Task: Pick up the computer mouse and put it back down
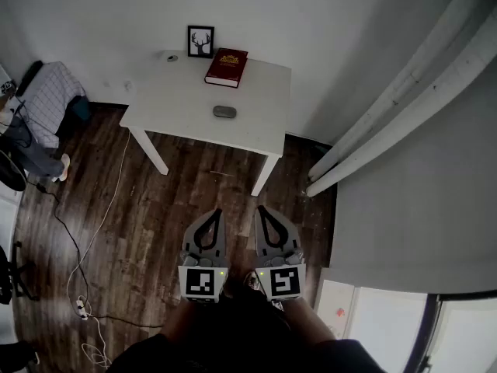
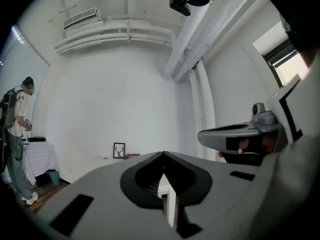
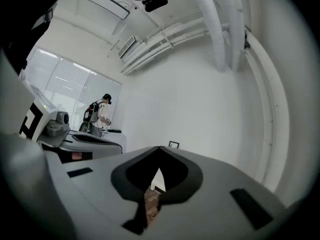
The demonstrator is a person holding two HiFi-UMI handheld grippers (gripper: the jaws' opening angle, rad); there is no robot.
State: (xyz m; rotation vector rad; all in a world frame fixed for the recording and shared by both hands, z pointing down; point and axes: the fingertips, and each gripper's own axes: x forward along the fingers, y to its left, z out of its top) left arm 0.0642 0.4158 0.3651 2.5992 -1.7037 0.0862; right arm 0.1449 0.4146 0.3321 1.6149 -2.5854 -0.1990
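A grey computer mouse lies near the middle of a white table far ahead in the head view. Both grippers are held level close to the person's body, well short of the table. My left gripper is shut with nothing between its jaws, and the right gripper beside it is shut and empty too. In the left gripper view the left gripper points at the far table, and the right gripper fills the lower half of its own view.
A red book and a small framed deer picture sit at the table's back edge. White curtains hang at the right. Cables and a power strip lie on the wooden floor at left. A person stands by a checked cloth.
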